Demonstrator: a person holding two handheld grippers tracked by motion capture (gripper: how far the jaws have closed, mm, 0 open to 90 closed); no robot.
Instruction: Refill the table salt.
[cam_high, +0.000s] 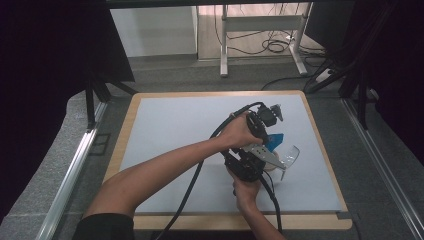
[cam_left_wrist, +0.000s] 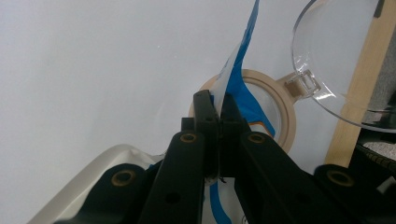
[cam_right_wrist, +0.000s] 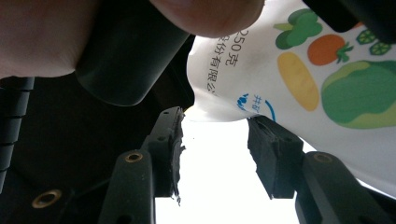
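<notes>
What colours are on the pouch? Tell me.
The pouch is white with blue print and vegetable pictures in green, orange and yellow; right gripper view shows it best.

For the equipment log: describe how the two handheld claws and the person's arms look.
Both claws, left and right, are black, with long black jaws set with brass-coloured rivets and ridged pads. A thick black cable trails from each. The right claw carries a grey three-cornered plate. The forearms are bare; a dark sleeve shows at the left upper arm.

Glossy printed pouch (cam_right_wrist: 299, 70), clear plastic lid (cam_left_wrist: 336, 56)

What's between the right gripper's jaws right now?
Nothing: the right gripper stands open with a bare gap, the printed pouch just beyond its tips, as the right gripper view shows.
</notes>
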